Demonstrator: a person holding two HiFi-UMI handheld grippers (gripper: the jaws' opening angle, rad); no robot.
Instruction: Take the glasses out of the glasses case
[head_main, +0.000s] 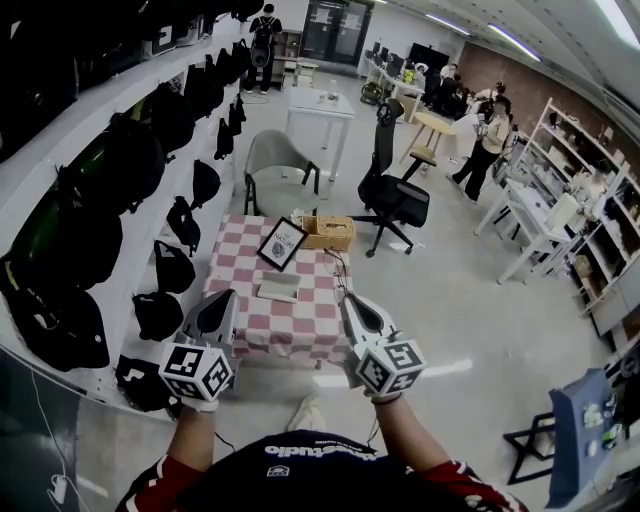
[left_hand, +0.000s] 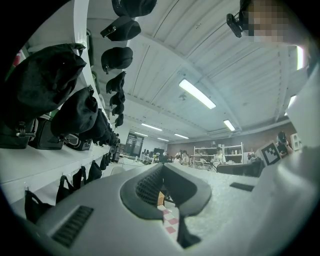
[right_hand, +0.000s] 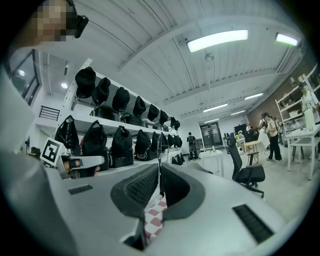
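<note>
Left hand-held gripper (head_main: 224, 298) and right hand-held gripper (head_main: 351, 302): jaws together, empty, held short of the tabletop (head_main: 232, 272), probably too far back to work. Pale glasses case (head_main: 279, 290) lies mid-cloth; cannot tell if open, no glasses seen. Beyond: picture frame (head_main: 281, 243), basket (head_main: 325, 232), bag shelves (head_main: 120, 170).

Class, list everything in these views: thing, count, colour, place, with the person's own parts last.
Checked-cloth table: one, red and white, ahead of the grippers.
Pale flat case: one, light grey, table's near middle.
Black-framed picture: one, propped behind the case.
Woven basket: one, tan, table's far right.
Swivel office chair: one, black, right of table.
Bags: many, black, along the left.
Left gripper: one, grey, shut, empty.
Right gripper: one, grey, shut, empty.
</note>
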